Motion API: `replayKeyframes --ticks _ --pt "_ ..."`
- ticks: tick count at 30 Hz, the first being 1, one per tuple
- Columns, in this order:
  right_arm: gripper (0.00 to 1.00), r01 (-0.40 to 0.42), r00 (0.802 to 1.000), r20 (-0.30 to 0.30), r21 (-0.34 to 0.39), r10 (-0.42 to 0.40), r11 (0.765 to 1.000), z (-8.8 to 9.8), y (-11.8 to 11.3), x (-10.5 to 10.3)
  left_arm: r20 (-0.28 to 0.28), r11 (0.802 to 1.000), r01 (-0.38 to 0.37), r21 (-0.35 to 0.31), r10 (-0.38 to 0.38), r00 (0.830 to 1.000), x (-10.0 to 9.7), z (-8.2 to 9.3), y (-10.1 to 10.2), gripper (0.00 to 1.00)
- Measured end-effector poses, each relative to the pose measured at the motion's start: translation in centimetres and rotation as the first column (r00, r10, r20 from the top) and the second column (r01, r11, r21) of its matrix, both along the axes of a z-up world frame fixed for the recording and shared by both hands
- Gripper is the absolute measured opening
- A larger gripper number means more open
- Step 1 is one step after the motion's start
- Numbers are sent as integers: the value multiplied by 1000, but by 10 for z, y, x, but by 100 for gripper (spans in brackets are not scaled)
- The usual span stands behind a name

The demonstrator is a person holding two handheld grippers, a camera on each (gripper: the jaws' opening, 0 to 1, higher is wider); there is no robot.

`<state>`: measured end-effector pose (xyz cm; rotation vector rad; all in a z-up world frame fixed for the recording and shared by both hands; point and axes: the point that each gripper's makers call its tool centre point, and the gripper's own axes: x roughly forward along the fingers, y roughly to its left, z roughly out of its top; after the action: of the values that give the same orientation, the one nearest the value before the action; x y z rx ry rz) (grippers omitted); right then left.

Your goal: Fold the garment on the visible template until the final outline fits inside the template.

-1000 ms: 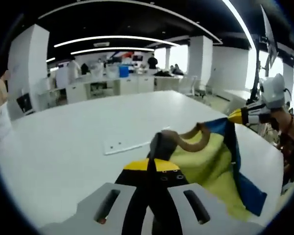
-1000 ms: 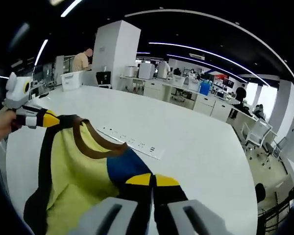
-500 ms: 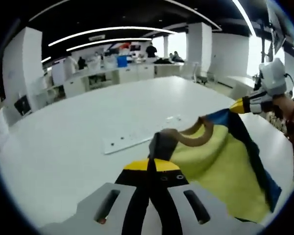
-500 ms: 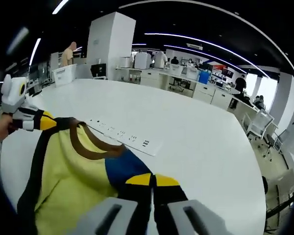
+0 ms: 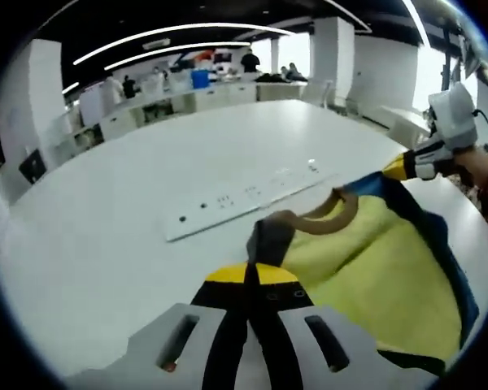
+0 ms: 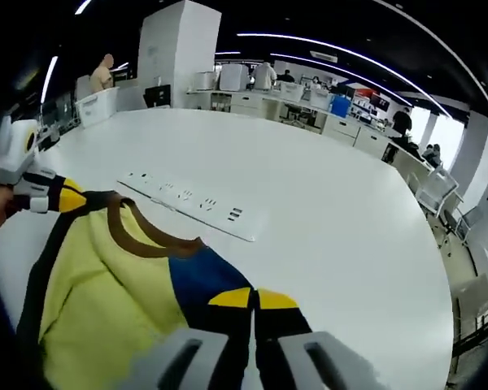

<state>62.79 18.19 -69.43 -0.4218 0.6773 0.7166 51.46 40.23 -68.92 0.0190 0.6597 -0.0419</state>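
**Shirt held up by both shoulders, fold not yet begun**

The person holds the garment [image 5: 374, 260] stretched between the two tools, above a wide white table [image 5: 106, 219]. It is a yellow shirt with a brown collar, a blue shoulder panel and dark side bands. The left gripper [image 5: 253, 276] is clenched on the dark cloth beside the collar; its yellow-tipped jaws are pressed together with the fabric coming out between them. The right gripper [image 6: 252, 299] is closed in the same way on the blue shoulder panel. In the left gripper view, the right gripper comes in from the right edge, with cloth running up to its tip. In the right gripper view, the left gripper appears at the left edge, also on the cloth.

The shirt hangs from these two points, and I cannot tell how much of it touches the table. A long white power strip [image 6: 191, 205] with sockets lies flat on the table, just beyond the collar. I do not see any template outline here, so I cannot say where it is.

In my judgement the step in hand is the spreading of the shirt, before any fold. The next move asks to lower it evenly, both hands at equal height, so that it lies flat without wrinkles and stays clear of the power strip.
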Motion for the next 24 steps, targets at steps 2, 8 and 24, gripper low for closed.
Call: replayKeyframes --ticks 2,8,24 --pt "0 5 1000 -11 -4 -5 1000 -6 0 3 -9 1000 5 10 -4 1000 1 -5 2 0" --pt "0 12 1000 -15 -14 -12 1000 -15 3 8 -50 1000 7 30 -6 999 4 -18 6 0" --pt "0 9 999 -44 -54 -12 998 -28 6 8 -57 986 22 163 -12 998 11 -21 14 1"
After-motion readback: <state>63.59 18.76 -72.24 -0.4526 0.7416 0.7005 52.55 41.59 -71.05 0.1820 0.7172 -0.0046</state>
